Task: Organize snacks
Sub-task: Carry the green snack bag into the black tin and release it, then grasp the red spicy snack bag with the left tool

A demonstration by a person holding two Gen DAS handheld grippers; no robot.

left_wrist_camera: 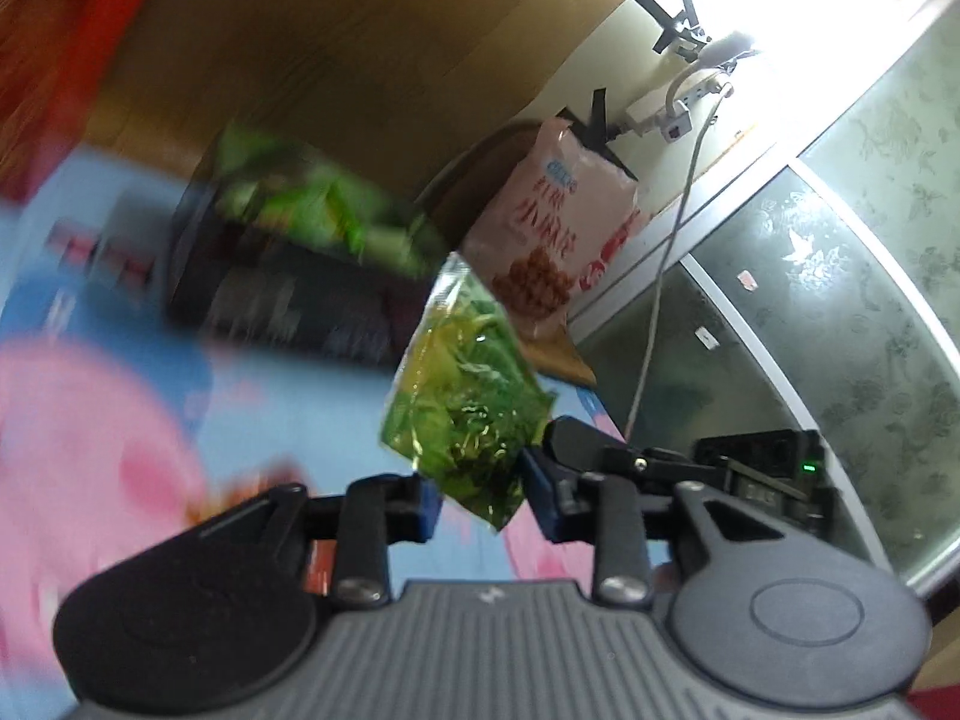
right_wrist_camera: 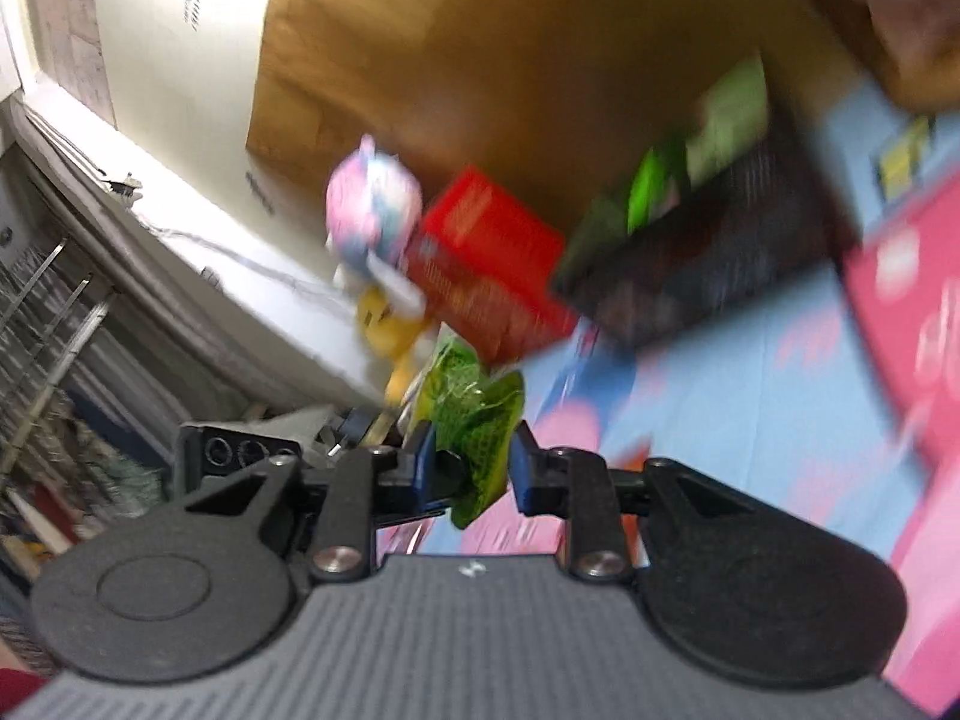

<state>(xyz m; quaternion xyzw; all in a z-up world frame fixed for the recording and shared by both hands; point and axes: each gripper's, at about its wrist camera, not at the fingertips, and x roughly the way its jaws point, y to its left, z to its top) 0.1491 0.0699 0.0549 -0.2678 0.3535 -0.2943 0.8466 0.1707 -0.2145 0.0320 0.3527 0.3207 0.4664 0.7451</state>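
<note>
My left gripper [left_wrist_camera: 483, 495] is shut on a green and yellow snack packet [left_wrist_camera: 465, 396], held above the blue and pink mat. My right gripper [right_wrist_camera: 469, 471] is shut on a crumpled green snack packet [right_wrist_camera: 474, 420], also held off the mat. A dark basket [left_wrist_camera: 282, 294] with green packets [left_wrist_camera: 300, 198] in it lies ahead of the left gripper; it shows blurred in the right wrist view [right_wrist_camera: 690, 258]. A pink snack bag [left_wrist_camera: 558, 234] stands beside it. A red box [right_wrist_camera: 486, 258] stands to the basket's left in the right wrist view.
A wooden panel [left_wrist_camera: 360, 48] rises behind the basket. A pink and white plush toy [right_wrist_camera: 372, 216] and a yellow toy [right_wrist_camera: 384, 318] sit by the red box. A power strip with cables [left_wrist_camera: 678, 102] hangs by the wall. Glass doors [left_wrist_camera: 840, 276] stand at the right. The blue and pink play mat [left_wrist_camera: 270, 414] covers the floor.
</note>
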